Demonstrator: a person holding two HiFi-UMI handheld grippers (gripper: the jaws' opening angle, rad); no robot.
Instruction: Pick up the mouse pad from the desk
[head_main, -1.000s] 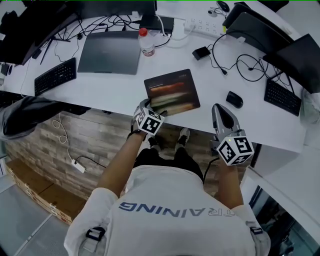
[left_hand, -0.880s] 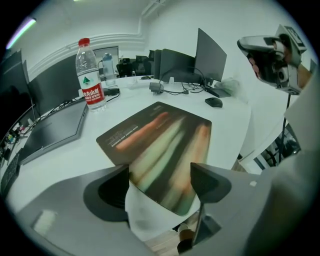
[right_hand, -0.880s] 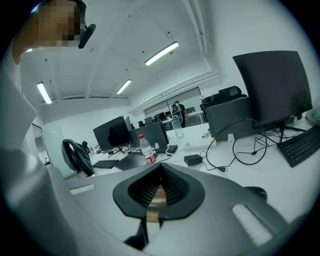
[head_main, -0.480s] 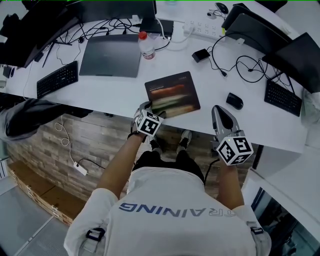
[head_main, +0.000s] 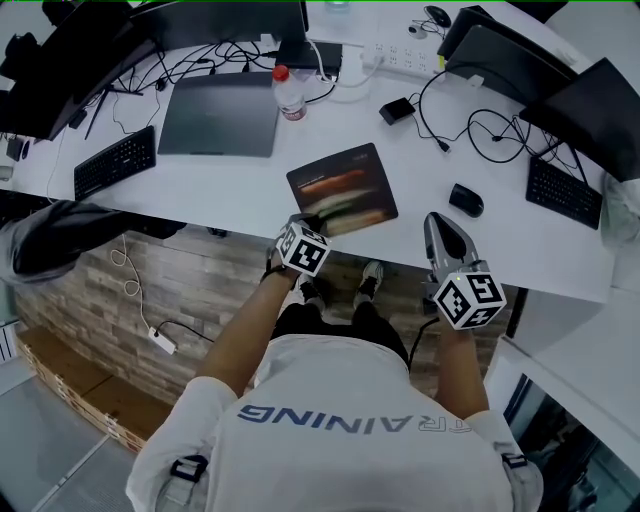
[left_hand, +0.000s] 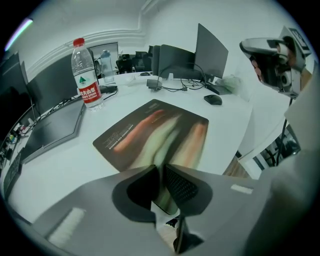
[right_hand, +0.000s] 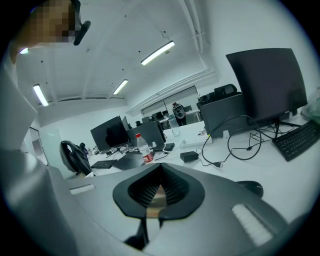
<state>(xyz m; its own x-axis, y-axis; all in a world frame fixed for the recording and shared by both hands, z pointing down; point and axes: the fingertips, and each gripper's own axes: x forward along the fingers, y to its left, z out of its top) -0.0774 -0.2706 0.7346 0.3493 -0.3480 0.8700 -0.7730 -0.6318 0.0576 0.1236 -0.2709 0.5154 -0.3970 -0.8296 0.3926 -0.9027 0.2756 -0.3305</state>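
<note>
The mouse pad (head_main: 342, 188) lies flat on the white table (head_main: 230, 185) at its near edge, turned slightly askew, with its near border reaching just past that edge. The left gripper (head_main: 308, 222) points steeply down at this border; its jaws have just been closing, and in the left gripper view they pinch the pad's near edge between their pads. The right gripper (head_main: 441, 218) hangs off the table's near edge, well apart from the pad, with its jaws drawn together on nothing. A dark mouse (head_main: 466, 200) sits to the right of the pad. A water bottle (head_main: 290, 88) stands upright beside a closed laptop (head_main: 220, 112), toward the far edge of the table.
</note>
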